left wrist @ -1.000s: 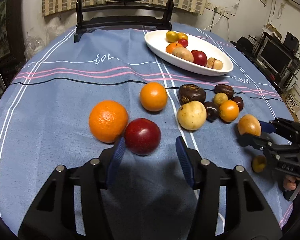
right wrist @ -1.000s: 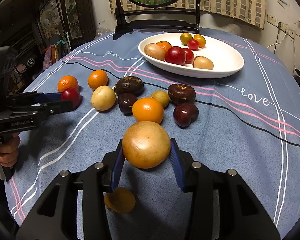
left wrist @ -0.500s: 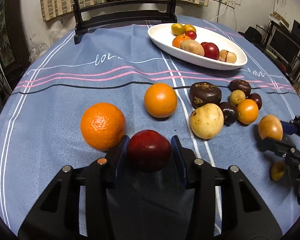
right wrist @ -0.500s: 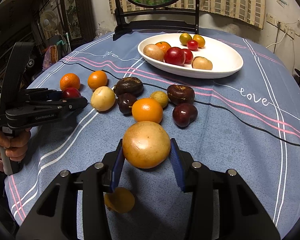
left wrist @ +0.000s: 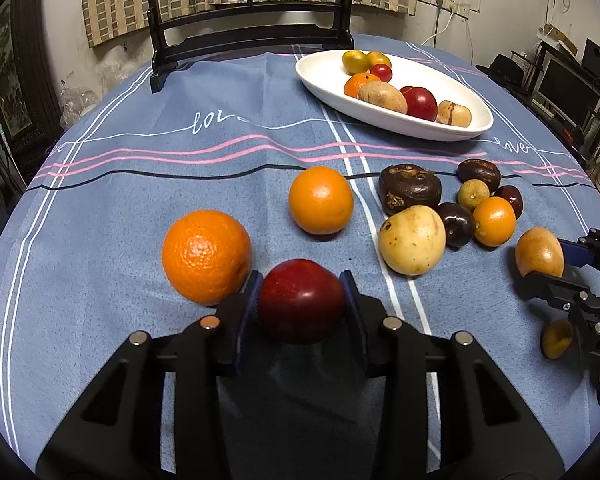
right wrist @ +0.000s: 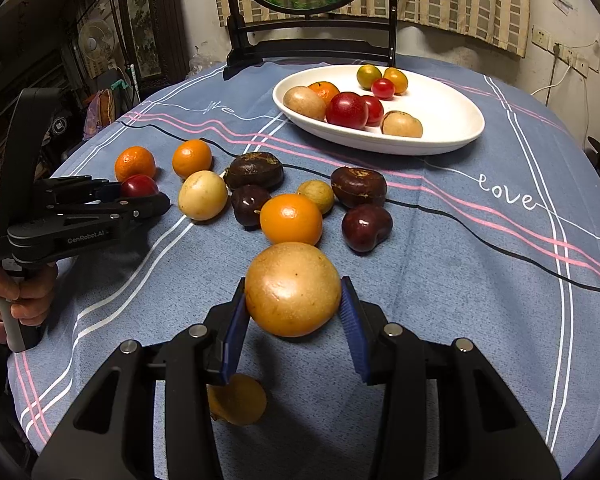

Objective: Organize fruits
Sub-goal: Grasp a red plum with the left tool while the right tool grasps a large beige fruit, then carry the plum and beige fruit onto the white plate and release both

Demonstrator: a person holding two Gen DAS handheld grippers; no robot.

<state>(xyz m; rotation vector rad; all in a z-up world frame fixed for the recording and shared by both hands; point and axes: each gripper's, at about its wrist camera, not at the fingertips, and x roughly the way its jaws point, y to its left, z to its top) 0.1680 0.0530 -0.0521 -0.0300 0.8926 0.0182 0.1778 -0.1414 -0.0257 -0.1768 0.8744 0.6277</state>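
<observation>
A dark red round fruit (left wrist: 302,300) sits between the blue pads of my left gripper (left wrist: 300,280). The jaws are closing and both pads touch its sides. It rests low on the blue tablecloth beside a large orange (left wrist: 206,256). My right gripper (right wrist: 293,286) is shut on a golden-brown round fruit (right wrist: 292,290), held just above the cloth. A white oval dish (left wrist: 396,126) with several fruits stands at the far right of the table. The right wrist view shows the left gripper (right wrist: 156,196) side-on at the red fruit (right wrist: 139,185).
A second orange (left wrist: 321,200) and a cluster of dark, yellow and orange fruits (left wrist: 420,208) lie between the grippers and the dish. A small yellow fruit (right wrist: 238,398) lies under my right gripper. A dark wooden mirror stand (left wrist: 248,40) stands at the table's back edge.
My left gripper moved forward around the red fruit and its jaws narrowed until the pads met it. The right gripper and its fruit stayed still.
</observation>
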